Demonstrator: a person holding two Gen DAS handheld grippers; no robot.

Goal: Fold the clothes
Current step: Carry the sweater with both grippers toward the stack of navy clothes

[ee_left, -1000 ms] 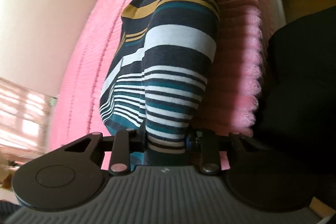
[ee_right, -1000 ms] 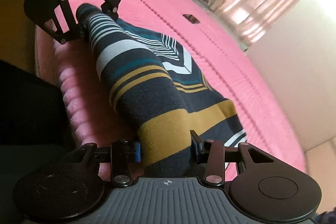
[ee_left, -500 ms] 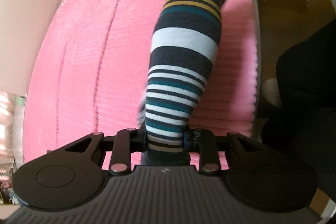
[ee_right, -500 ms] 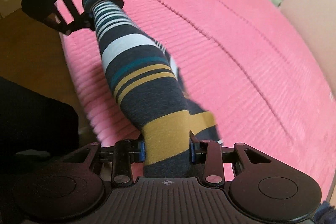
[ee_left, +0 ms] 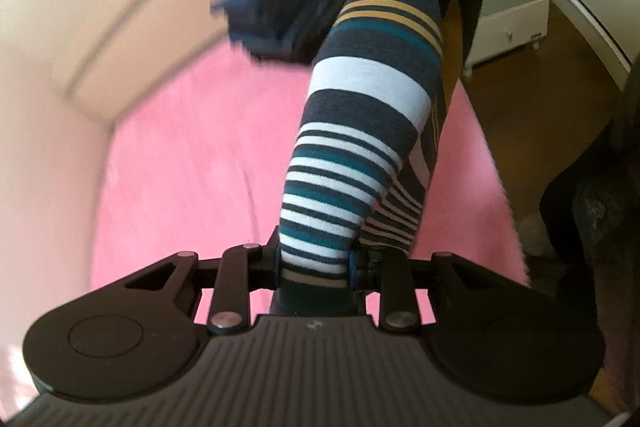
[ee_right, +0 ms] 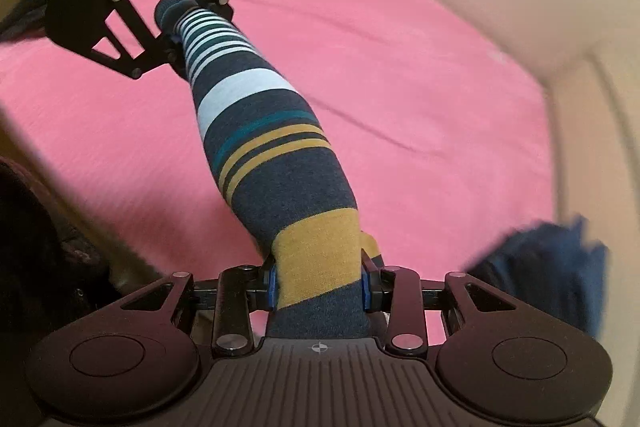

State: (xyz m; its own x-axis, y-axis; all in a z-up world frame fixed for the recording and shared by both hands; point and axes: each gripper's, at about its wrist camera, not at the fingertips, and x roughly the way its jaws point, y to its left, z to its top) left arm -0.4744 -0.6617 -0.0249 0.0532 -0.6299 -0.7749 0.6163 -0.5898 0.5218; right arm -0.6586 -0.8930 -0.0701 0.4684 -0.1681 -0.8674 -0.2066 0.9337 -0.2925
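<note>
Your left gripper (ee_left: pixel 316 263) and right gripper (ee_right: pixel 318 285) both clamp the garment (ee_right: pixel 272 131) above the bed (ee_right: pixel 400 67), drawers (ee_left: pixel 508 27) visible only in left view.

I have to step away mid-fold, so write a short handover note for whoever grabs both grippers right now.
Left gripper: shut on the narrow-striped end of the striped garment.
Right gripper: shut on its mustard-banded end.
The garment hangs stretched between them above the pink bedspread. A blurred dark blue pile sits on the bed near the wall.
Done: the garment is bunched lengthwise.
Left: lay it down, finish the fold, release.
</note>
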